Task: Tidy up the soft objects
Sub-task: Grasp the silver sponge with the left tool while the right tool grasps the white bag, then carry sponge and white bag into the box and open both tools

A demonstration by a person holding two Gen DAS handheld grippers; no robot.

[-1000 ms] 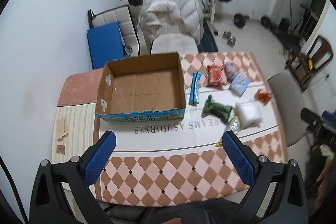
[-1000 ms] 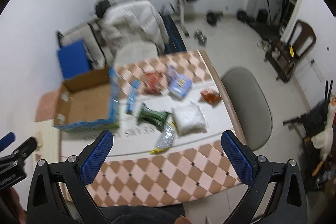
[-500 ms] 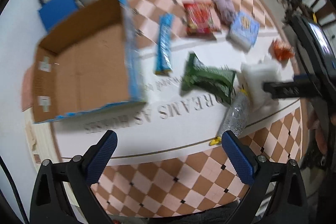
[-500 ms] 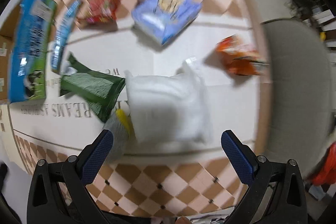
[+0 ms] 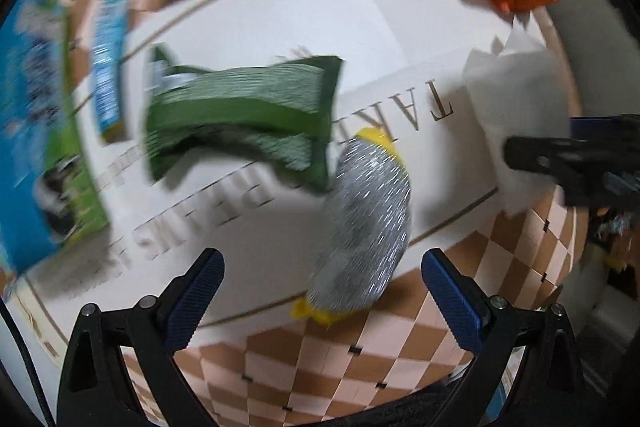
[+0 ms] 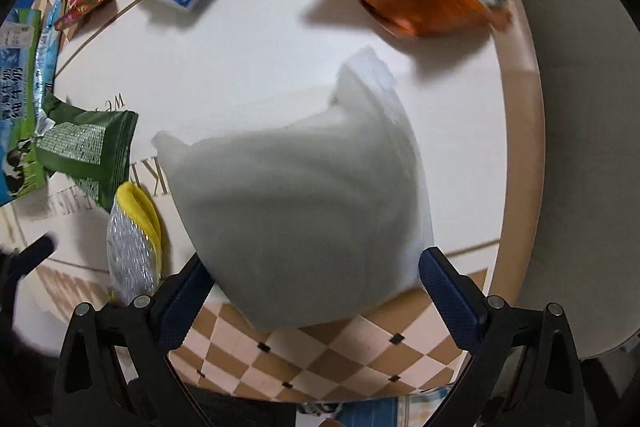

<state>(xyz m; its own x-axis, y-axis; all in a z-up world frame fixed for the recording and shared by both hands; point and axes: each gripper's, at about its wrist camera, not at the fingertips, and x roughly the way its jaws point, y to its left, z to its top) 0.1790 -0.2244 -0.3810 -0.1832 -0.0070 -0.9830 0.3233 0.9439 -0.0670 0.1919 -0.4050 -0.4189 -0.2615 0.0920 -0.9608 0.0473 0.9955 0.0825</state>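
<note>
I looked down on a table (image 6: 360, 359) covered in a pink-and-brown checkered cloth with a white lettered panel (image 5: 404, 39) across its middle. Beside its right edge stood a beige rounded chair (image 6: 580, 131). Soft light cast blurred shadows.

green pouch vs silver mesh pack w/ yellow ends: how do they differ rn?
Colour: the green pouch is striped matte green; the silver mesh pack glitters, with yellow ends.
Shape: the pouch is broad and flat, the pack narrow and elongated.
Position: the pack lies between the open fingers of the left gripper; the pouch sits farther out, overlapping the pack's far end.
Shared: both rest ungripped on the table.
</note>
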